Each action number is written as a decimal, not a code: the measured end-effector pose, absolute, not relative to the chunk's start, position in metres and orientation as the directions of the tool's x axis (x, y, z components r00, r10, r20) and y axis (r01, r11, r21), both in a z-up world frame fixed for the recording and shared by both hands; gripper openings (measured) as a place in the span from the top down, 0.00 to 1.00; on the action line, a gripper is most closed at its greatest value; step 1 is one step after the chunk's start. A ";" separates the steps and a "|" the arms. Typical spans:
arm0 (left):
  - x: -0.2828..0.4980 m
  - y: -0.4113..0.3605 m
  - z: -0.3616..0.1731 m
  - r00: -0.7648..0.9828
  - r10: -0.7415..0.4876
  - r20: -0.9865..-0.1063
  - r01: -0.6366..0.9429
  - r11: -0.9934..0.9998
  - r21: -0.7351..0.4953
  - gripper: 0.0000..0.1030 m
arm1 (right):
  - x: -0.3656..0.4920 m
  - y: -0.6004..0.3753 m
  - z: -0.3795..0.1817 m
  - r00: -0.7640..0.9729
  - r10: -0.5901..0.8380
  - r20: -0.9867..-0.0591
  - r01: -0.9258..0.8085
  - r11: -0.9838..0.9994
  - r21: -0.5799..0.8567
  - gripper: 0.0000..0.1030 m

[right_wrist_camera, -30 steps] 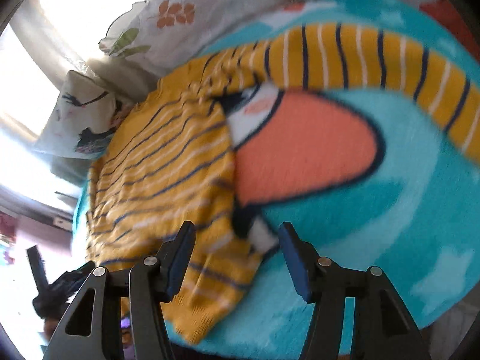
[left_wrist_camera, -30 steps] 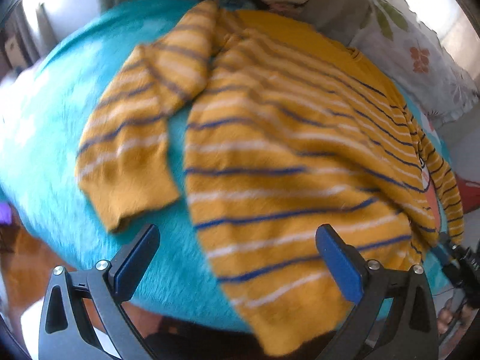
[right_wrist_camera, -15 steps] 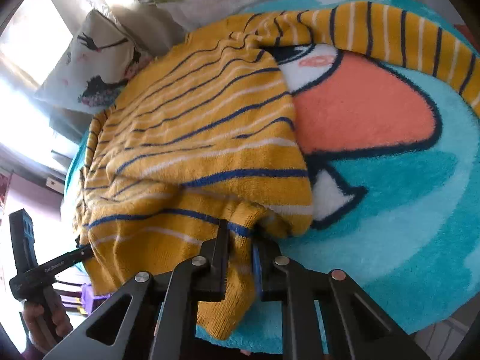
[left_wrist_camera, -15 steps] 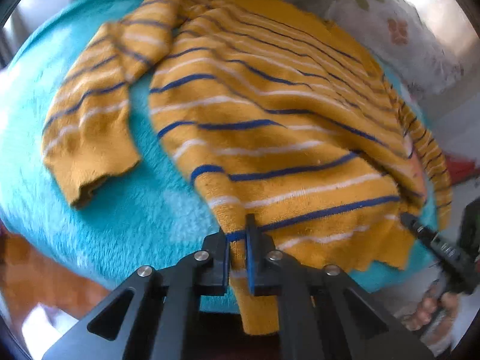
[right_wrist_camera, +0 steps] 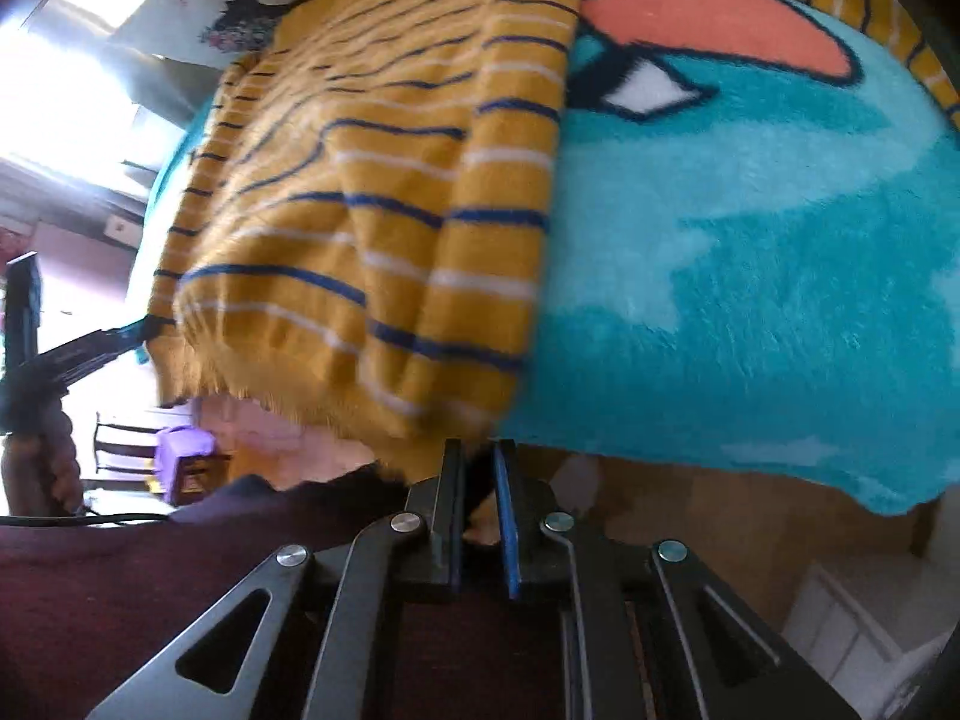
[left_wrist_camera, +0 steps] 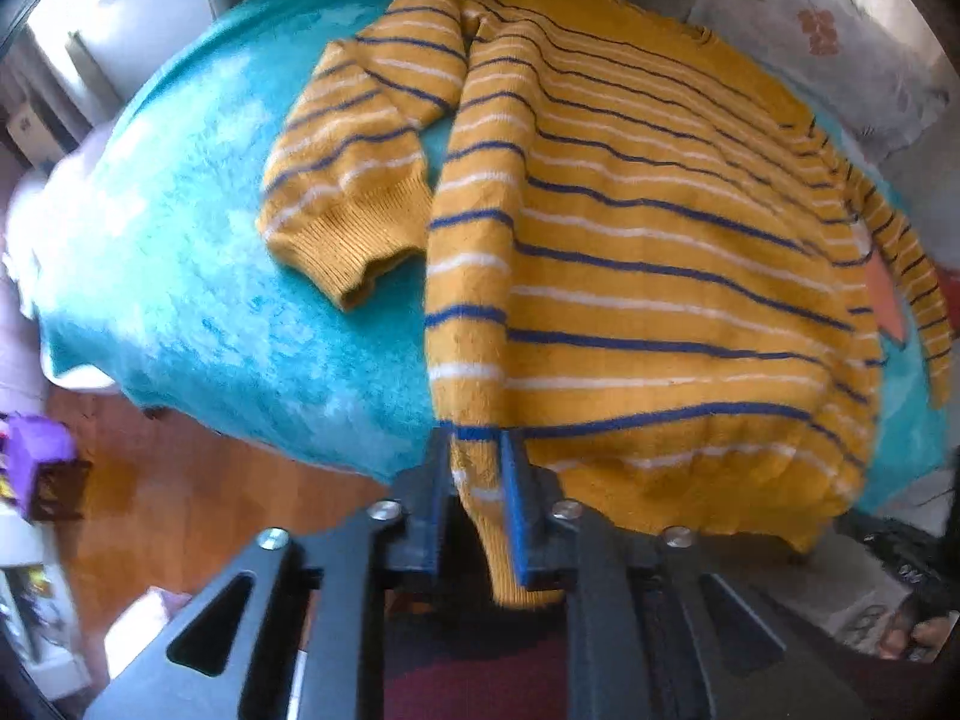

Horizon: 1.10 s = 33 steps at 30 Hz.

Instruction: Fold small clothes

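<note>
Both tongs clamped on sweater (left_wrist_camera: 630,276) hem

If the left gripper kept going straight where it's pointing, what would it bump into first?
Probably the yellow striped sweater: the left gripper already pinches its bottom hem, and more sweater lies straight ahead on the fluffy turquoise blanket. Depth is hard to judge.

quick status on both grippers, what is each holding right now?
Left gripper: jaws closed on the hem corner of the striped sweater.
Right gripper: jaws closed on the sweater's other hem corner.
</note>
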<state>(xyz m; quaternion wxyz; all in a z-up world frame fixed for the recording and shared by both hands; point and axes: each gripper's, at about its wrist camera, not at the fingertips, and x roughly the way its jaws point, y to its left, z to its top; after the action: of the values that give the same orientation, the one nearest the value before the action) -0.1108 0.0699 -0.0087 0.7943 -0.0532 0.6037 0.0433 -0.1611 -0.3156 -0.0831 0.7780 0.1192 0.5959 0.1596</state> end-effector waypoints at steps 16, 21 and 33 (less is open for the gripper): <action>-0.018 0.012 0.042 0.487 0.024 -0.873 0.024 0.999 0.041 0.35 | -0.069 -0.289 0.022 0.589 0.214 -0.780 -0.079 0.975 0.207 0.34; -0.006 0.007 0.037 0.471 -0.012 -0.882 0.061 0.998 0.018 0.35 | -0.042 -0.258 0.018 0.589 0.173 -0.789 -0.015 0.979 0.204 0.34; 0.001 0.032 0.022 0.416 -0.076 -0.906 0.119 0.992 -0.029 0.33 | -0.022 -0.201 -0.009 0.535 0.090 -0.840 0.027 0.992 0.124 0.33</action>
<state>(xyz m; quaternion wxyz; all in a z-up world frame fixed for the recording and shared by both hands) 0.0009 0.0317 0.0224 0.8411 0.0197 0.5375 -0.0580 -0.0217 -0.2009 -0.0094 0.8741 0.0611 0.4816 0.0180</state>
